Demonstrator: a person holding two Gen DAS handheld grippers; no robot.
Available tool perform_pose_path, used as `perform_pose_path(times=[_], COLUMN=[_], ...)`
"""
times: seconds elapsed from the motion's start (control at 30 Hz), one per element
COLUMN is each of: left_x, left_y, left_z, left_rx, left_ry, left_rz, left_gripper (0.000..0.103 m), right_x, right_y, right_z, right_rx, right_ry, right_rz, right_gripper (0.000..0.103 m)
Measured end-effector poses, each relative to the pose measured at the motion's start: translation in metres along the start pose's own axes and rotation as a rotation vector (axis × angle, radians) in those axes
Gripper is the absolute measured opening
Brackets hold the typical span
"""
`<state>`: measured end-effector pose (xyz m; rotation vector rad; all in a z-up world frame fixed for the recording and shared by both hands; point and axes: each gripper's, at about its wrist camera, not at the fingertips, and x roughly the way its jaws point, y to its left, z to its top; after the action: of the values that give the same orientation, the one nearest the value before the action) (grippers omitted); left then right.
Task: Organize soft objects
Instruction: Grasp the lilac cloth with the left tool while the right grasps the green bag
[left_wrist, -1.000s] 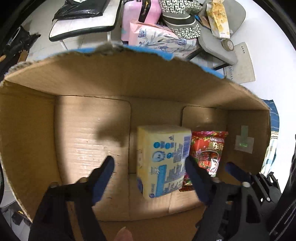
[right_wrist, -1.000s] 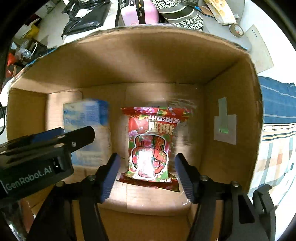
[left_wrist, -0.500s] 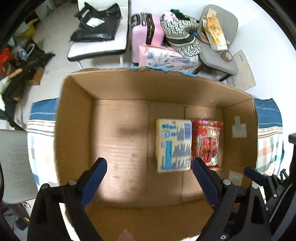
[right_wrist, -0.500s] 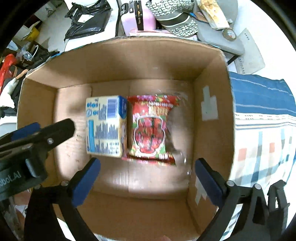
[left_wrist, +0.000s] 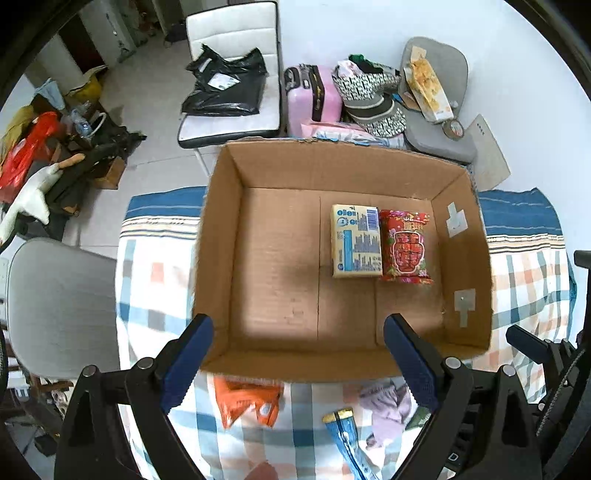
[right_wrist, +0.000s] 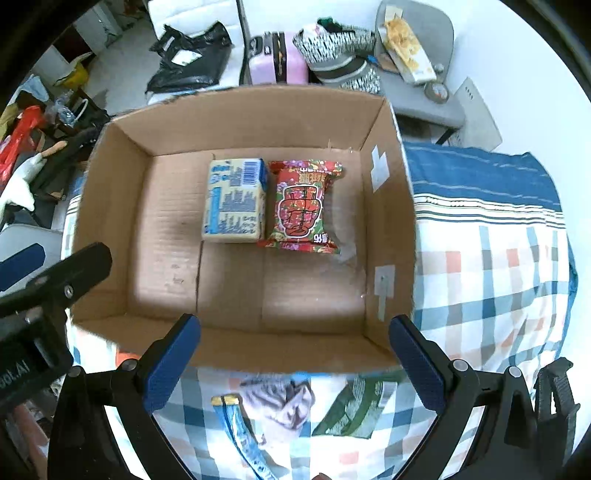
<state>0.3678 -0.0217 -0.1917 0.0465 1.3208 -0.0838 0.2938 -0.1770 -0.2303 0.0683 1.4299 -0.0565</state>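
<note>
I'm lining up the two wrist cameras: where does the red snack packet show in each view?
Left wrist: the red snack packet lies right of centre on the cardboard box floor, near its right wall.
Right wrist: the red snack packet lies at centre, upper part of the floor.
Shared landmark: the yellow tissue pack touches its left edge in both.

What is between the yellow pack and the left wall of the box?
Nothing: bare cardboard floor lies between the yellow-and-blue soft pack and the left wall of the brown cardboard box, clearest in the left wrist view.
</note>
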Motion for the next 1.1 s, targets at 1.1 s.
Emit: perform_pose_path(times=[1.1], left_x=[0.11], left_y=[0.114], left_z=[-0.141], left_rx=[-0.703], left_ry=[0.268], left_rz=[-0.144], left_gripper=[0.094], right_x=[0.132], right_y=[-0.1], right_z=[-0.075], right_rx=[0.378], right_ry=[0.237], right_rz=[0.035], right_gripper=[0.079])
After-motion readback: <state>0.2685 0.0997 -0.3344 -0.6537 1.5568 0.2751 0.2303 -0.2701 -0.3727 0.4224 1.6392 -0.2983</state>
